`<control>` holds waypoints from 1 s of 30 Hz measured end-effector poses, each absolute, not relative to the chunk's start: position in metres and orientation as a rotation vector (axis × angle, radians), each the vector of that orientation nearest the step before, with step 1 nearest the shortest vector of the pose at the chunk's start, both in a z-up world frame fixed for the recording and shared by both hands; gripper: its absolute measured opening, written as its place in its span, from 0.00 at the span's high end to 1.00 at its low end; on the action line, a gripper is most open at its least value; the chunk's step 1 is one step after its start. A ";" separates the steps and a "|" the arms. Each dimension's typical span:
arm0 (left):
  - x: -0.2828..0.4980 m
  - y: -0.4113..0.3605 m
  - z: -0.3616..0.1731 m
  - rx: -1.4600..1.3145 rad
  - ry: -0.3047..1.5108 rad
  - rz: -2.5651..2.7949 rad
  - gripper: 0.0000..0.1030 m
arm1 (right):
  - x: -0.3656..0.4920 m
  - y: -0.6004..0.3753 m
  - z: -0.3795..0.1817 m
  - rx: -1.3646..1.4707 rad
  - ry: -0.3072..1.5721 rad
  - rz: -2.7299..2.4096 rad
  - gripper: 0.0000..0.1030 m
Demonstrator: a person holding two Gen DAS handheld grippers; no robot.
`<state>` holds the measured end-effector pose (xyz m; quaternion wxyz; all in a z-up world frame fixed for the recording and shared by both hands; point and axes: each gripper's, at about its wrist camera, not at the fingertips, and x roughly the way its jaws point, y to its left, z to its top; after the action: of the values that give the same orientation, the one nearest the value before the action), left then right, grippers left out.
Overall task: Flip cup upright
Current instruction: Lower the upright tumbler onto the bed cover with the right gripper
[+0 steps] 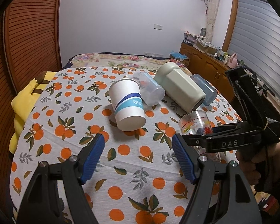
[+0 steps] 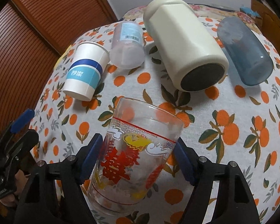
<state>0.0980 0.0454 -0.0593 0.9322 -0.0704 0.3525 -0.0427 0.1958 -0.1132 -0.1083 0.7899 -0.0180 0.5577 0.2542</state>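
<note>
A clear glass cup [image 2: 136,155] with red and yellow print sits between the blue pads of my right gripper [image 2: 138,158], which is shut on it; the cup tilts, mouth pointing away and up. It also shows in the left wrist view [image 1: 196,123], held by the right gripper [image 1: 196,140]. A white paper cup [image 1: 127,105] with blue bands lies on its side on the orange-print cloth [image 1: 132,160], ahead of my left gripper [image 1: 138,145], which is open and empty. The paper cup also shows in the right wrist view [image 2: 85,72].
A frosted plastic cup [image 2: 127,46], a cream mug [image 2: 184,43] and a blue tumbler [image 2: 246,52] lie on their sides behind. A yellow plush toy [image 1: 26,100] sits at the table's left edge. A wooden cabinet [image 1: 207,63] stands at the right.
</note>
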 end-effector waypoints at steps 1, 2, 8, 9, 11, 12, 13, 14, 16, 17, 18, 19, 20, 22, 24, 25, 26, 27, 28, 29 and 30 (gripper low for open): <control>0.098 0.046 -0.059 -0.145 0.722 -0.087 0.28 | 0.196 -0.113 -0.109 -0.040 1.206 0.548 0.23; 0.098 0.046 -0.059 -0.145 0.722 -0.087 0.28 | 0.197 -0.113 -0.109 -0.037 1.216 0.546 0.23; 0.097 0.045 -0.059 -0.143 0.720 -0.089 0.28 | 0.195 -0.114 -0.108 -0.024 1.259 0.542 0.23; 0.098 0.045 -0.059 -0.143 0.720 -0.090 0.28 | 0.194 -0.114 -0.108 -0.024 1.261 0.541 0.23; 0.098 0.045 -0.059 -0.143 0.720 -0.089 0.28 | 0.193 -0.115 -0.108 -0.014 1.264 0.539 0.23; 0.098 0.045 -0.059 -0.144 0.721 -0.089 0.28 | 0.194 -0.115 -0.108 -0.009 1.263 0.536 0.23; 0.098 0.045 -0.059 -0.146 0.721 -0.091 0.28 | 0.195 -0.116 -0.107 -0.005 1.260 0.530 0.24; 0.098 0.045 -0.058 -0.145 0.722 -0.092 0.28 | 0.197 -0.115 -0.107 -0.001 1.257 0.524 0.24; 0.098 0.045 -0.058 -0.144 0.722 -0.091 0.28 | 0.201 -0.115 -0.107 0.003 1.250 0.521 0.28; 0.098 0.045 -0.058 -0.144 0.722 -0.091 0.28 | 0.202 -0.115 -0.107 0.008 1.253 0.527 0.29; 0.098 0.046 -0.058 -0.143 0.722 -0.090 0.28 | 0.203 -0.116 -0.106 0.012 1.253 0.538 0.31; 0.098 0.046 -0.058 -0.143 0.722 -0.088 0.28 | 0.202 -0.116 -0.105 0.016 1.243 0.546 0.31; 0.098 0.047 -0.057 -0.143 0.722 -0.087 0.28 | 0.201 -0.117 -0.104 0.016 1.226 0.558 0.32; 0.099 0.050 -0.058 -0.146 0.724 -0.083 0.28 | 0.196 -0.117 -0.099 -0.009 1.172 0.563 0.32; 0.098 0.051 -0.058 -0.149 0.724 -0.078 0.28 | 0.188 -0.117 -0.090 -0.065 1.074 0.556 0.32; 0.098 0.052 -0.058 -0.150 0.723 -0.078 0.28 | 0.185 -0.118 -0.087 -0.084 1.038 0.549 0.32; 0.097 0.052 -0.058 -0.149 0.722 -0.077 0.28 | 0.183 -0.119 -0.083 -0.096 1.003 0.543 0.33; 0.096 0.051 -0.058 -0.149 0.719 -0.076 0.28 | 0.181 -0.122 -0.079 -0.102 0.968 0.539 0.33; 0.096 0.051 -0.057 -0.149 0.716 -0.077 0.28 | 0.178 -0.124 -0.075 -0.109 0.929 0.540 0.34; 0.095 0.050 -0.057 -0.148 0.713 -0.079 0.28 | 0.174 -0.125 -0.071 -0.123 0.888 0.540 0.34; 0.095 0.050 -0.057 -0.146 0.709 -0.078 0.28 | 0.171 -0.126 -0.069 -0.135 0.857 0.540 0.34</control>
<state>0.0951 0.0496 -0.0572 0.9345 -0.0715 0.3465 -0.0381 0.1711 -0.1258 -0.0687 0.8722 -0.0645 0.4101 0.2586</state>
